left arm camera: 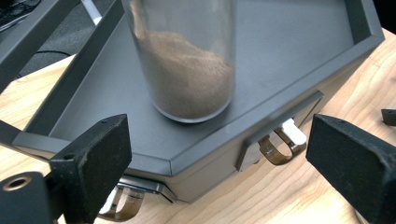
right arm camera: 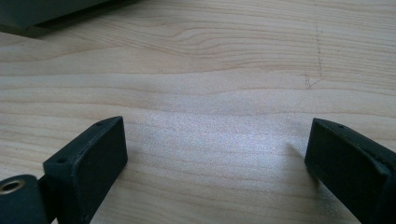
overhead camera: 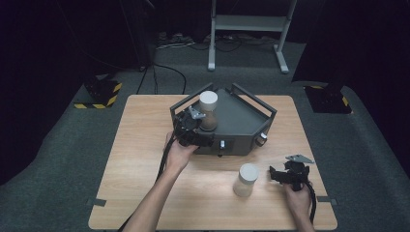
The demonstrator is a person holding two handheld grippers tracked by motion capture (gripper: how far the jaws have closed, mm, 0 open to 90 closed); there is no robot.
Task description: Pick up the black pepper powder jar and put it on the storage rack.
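My left gripper (overhead camera: 193, 126) is at the near-left corner of the grey tray (overhead camera: 241, 123), fingers spread wide and holding nothing. In the left gripper view the jar of brown powder (left arm camera: 187, 65) stands on the tray floor just beyond my fingers (left arm camera: 93, 163), apart from both pads, and looks tilted from this angle. From the high view its white cap (overhead camera: 208, 98) rises above the tray's rail.

My right gripper (overhead camera: 285, 175) hovers low over the wooden surface (overhead camera: 145, 159), its fingers (right arm camera: 88, 165) wide apart too, bare wood between them. The second jar (overhead camera: 245, 180) stands on the surface just to its left, not touched.

Risks as I read them: if I close on the jar in the tray from here, one finger could catch the tray's front lip or rail before the pads meet the glass. A low, off-centre pinch on smooth round glass could let it slip or tip, and the powder would shift its weight. And a careless sweep of my right hand could knock over the jar beside it.
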